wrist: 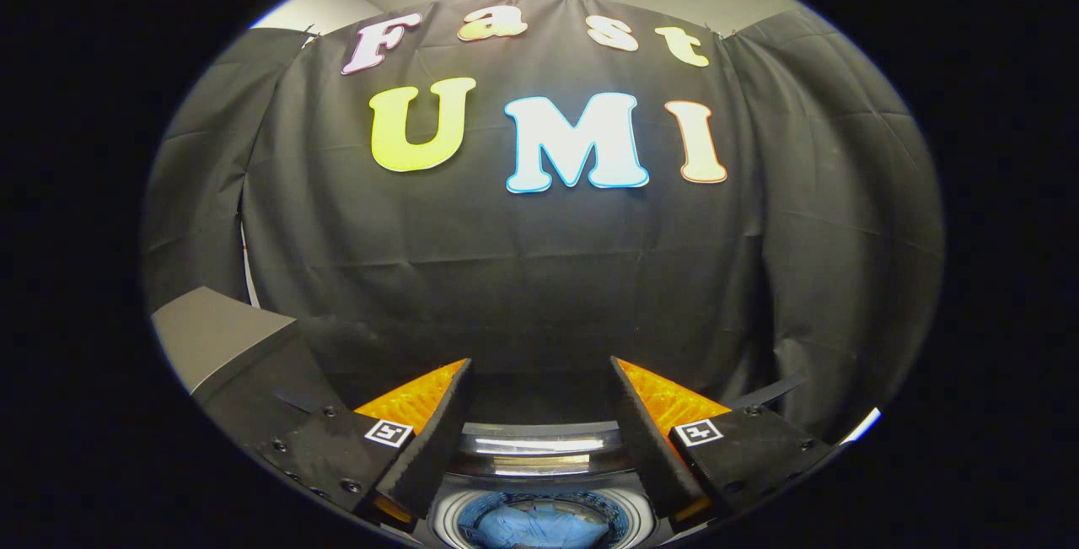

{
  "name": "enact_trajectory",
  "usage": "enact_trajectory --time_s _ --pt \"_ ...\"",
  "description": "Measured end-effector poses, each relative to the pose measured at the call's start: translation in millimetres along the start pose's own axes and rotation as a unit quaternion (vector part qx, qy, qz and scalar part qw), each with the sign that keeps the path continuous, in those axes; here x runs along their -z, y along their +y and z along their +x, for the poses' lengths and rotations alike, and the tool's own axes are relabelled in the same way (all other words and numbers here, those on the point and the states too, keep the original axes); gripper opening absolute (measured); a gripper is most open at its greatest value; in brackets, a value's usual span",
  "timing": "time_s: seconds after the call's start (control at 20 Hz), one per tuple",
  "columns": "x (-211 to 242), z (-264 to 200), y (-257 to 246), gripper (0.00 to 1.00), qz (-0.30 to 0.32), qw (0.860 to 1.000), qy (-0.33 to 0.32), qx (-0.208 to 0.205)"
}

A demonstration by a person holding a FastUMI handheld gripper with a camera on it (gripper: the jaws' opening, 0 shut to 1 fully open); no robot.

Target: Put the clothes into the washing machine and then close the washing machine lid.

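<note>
My gripper (539, 368) stands open, its two fingers spread wide with nothing between them. Below and between the fingers lies the washing machine's round opening (539, 505), seen from above. Blue clothes (535, 525) lie inside the drum. The machine's glossy rim (539, 446) shines just beyond the opening. The gripper hangs above the machine and touches nothing.
A grey slanted panel (215, 334), perhaps the raised lid, stands to the left of the left finger. The black cloth wall (548, 279) hangs close behind the machine.
</note>
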State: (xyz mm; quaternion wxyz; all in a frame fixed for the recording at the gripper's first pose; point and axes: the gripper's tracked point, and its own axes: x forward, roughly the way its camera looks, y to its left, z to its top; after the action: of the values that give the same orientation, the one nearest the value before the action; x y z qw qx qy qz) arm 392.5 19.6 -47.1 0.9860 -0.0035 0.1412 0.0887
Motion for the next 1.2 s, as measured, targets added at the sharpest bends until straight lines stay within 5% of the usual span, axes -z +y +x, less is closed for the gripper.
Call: enact_trajectory --time_s 0.8,1.2 --pt "57 -80 2 0.97 -0.018 0.999 0.033 0.015" --pt "26 -134 23 0.97 -0.007 1.000 -0.008 0.008"
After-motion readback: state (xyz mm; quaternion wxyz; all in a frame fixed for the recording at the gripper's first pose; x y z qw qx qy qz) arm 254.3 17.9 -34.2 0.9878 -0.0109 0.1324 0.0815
